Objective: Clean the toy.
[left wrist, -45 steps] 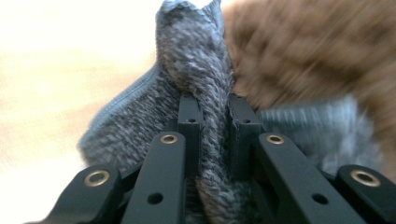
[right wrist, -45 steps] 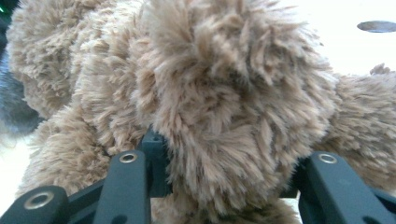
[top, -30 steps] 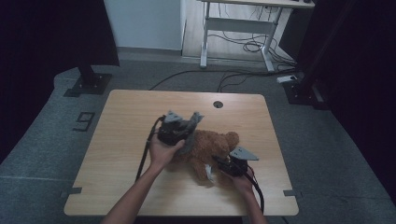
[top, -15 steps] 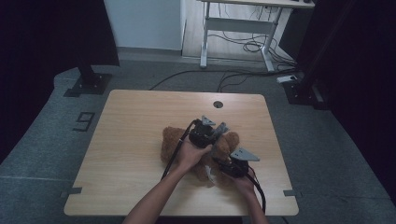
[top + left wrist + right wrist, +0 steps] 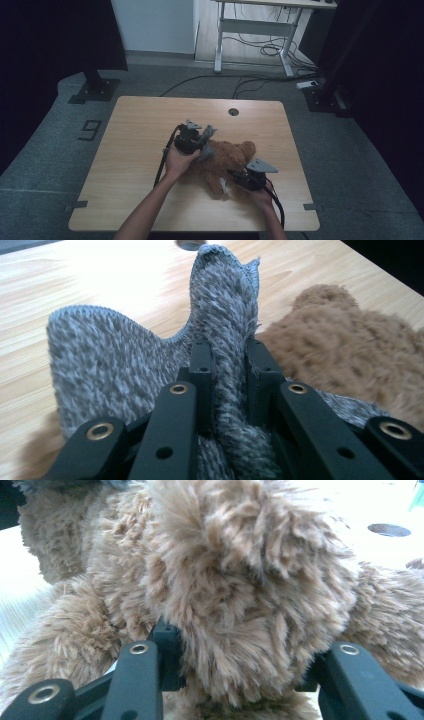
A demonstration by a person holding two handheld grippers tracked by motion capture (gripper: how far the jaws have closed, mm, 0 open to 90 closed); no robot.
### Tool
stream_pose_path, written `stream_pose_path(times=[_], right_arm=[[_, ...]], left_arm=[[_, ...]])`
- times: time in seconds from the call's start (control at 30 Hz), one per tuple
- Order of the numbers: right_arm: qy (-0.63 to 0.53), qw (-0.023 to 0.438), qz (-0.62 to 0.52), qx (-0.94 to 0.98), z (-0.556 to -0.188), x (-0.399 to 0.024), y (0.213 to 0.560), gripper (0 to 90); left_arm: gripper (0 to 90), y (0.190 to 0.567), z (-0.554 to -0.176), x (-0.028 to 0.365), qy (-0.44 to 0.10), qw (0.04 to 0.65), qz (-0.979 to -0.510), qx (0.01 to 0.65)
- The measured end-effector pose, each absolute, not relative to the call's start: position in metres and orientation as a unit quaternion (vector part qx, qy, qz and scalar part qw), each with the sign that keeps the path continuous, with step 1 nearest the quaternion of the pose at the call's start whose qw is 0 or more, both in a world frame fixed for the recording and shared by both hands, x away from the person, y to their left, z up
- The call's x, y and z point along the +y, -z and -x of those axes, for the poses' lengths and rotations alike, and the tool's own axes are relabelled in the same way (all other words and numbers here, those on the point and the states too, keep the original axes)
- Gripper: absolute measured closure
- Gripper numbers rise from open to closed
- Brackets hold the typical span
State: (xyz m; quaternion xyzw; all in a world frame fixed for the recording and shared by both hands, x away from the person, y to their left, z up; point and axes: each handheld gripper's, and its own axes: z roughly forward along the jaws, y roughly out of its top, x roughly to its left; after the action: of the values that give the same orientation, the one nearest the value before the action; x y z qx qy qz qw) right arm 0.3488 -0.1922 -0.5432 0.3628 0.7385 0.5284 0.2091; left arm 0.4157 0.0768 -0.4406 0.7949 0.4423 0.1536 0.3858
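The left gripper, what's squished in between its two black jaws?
A fold of the grey knitted cloth is pinched in the left gripper, as the left gripper view shows. The brown teddy bear lies just beside it on the wooden table.

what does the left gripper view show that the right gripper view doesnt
Left gripper view: a grey knitted garment, a fold of it pinched between that gripper's black jaws, and the table's cable hole at the top edge. Right gripper view: black jaws set around a thick furry limb of the teddy bear, close up. Both show the brown teddy bear and the light wooden table.
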Motion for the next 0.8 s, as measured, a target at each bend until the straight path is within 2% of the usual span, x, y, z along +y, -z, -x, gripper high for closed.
stream_pose_path(times=[0.3,0.5,0.57,0.67,0.8], right_arm=[[-0.53,0.207,-0.365,0.737,-0.349,-0.192,0.544,52.6],[-0.533,0.202,-0.371,0.733,-0.349,-0.192,0.544,52.6],[-0.532,0.202,-0.37,0.734,-0.35,-0.193,0.544,52.6],[-0.534,0.2,-0.371,0.733,-0.35,-0.193,0.545,52.6],[-0.534,0.199,-0.372,0.732,-0.351,-0.194,0.545,52.6]], left_arm=[[77.2,0.458,-0.405,0.149,-0.154,0.392,-0.761,0.494],[77.6,0.503,-0.399,0.168,-0.121,0.356,-0.768,0.518],[77.7,0.511,-0.397,0.17,-0.104,0.366,-0.761,0.525],[77.6,0.501,-0.399,0.173,-0.107,0.376,-0.756,0.526],[77.5,0.461,-0.401,0.17,-0.137,0.402,-0.751,0.506]])
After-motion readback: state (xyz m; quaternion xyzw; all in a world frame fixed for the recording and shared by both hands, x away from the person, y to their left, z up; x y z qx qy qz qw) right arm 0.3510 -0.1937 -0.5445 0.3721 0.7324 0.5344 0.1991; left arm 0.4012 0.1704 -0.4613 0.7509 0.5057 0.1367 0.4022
